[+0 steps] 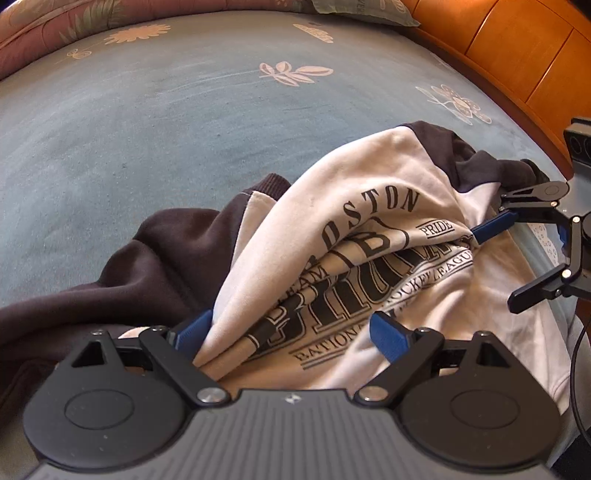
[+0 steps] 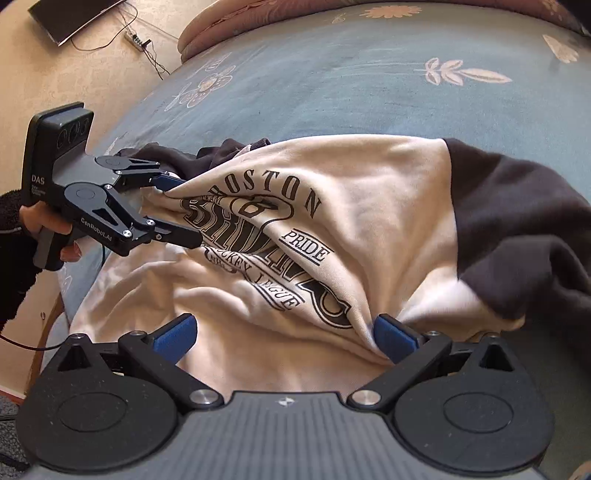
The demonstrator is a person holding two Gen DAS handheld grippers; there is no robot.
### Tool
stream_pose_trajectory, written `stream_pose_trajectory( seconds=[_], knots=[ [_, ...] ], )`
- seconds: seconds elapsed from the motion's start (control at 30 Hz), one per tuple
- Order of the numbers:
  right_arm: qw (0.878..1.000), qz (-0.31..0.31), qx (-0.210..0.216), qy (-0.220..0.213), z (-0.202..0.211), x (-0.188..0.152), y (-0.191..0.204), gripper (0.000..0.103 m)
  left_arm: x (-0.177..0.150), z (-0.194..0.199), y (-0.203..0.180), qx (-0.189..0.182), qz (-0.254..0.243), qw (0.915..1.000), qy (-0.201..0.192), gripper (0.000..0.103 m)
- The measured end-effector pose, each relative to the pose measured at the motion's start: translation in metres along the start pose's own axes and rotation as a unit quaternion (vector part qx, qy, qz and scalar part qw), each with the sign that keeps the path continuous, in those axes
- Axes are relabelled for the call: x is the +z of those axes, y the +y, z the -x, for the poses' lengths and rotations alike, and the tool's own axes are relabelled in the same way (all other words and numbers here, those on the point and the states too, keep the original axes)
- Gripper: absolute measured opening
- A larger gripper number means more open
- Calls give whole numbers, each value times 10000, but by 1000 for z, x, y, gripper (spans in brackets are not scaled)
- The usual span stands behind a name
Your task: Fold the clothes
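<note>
Sweatshirt point(image 1: 369, 236): cream body with black print and dark sleeves, lying rumpled on the bed point(image 1: 155, 122), a ridge of fabric raised between the two claws.
Left claw point(image 1: 291, 332): jaws spread wide, cream fabric bunched between the blue pads, not pinched.
Right claw point(image 2: 284, 336): jaws spread wide, one pad touching a fold.
Bed: blue floral cover.

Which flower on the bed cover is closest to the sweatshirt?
The round dotted flower, right beside the sweatshirt; the daisy and leafy sprig sit farther away.
</note>
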State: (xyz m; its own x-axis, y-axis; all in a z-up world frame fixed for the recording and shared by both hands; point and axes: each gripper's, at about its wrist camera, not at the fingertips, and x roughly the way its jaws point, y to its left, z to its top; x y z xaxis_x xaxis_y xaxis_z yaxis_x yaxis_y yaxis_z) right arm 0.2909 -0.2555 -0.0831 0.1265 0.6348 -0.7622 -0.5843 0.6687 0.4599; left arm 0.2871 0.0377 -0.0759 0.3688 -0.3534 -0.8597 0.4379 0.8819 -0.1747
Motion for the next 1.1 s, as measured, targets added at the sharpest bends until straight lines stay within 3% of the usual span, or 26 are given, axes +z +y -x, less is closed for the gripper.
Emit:
stream_pose_trajectory(
  seconds=[0.13, 0.33, 0.4, 0.47, 0.5, 0.73, 0.83, 0.93, 1.03, 1.1],
  knots=[
    [9997, 128, -59, 175, 7, -2, 4, 103, 10, 9, 6, -72, 29, 10000, 0, 91],
    [9986, 215, -247, -422, 42, 33, -7, 103, 58, 31, 53, -118, 369, 9973, -631, 89],
    [9974, 185, -306, -619, 49, 44, -13, 103, 74, 25, 75, -120, 514, 9964, -662, 76],
    [9971, 134, -306, -681, 48, 47, -17, 103, 83, 10, 92, -87, 516, 9974, -497, 48],
    [9971, 105, -296, -692, 47, 47, -19, 103, 85, 2, 99, -139, 478, 9979, -414, 47],
    [9971, -103, -258, -715, 38, 42, -31, 103, 70, -30, 123, -1349, 473, 9897, -121, 49],
    [9972, -189, -300, -661, 35, 35, -33, 103, 64, -33, 129, -1579, 531, 9860, -17, 48],
    [9971, -227, -320, -648, 36, 29, -32, 103, 59, -30, 124, -1587, 411, 9863, 186, 47],
    [9971, -164, -376, -646, 38, 26, -28, 103, 55, -26, 106, -1273, 61, 9914, 314, 46],
    [9970, -104, -408, -646, 40, 25, -25, 103, 52, -24, 93, -991, -206, 9942, 368, 39]
  ],
)
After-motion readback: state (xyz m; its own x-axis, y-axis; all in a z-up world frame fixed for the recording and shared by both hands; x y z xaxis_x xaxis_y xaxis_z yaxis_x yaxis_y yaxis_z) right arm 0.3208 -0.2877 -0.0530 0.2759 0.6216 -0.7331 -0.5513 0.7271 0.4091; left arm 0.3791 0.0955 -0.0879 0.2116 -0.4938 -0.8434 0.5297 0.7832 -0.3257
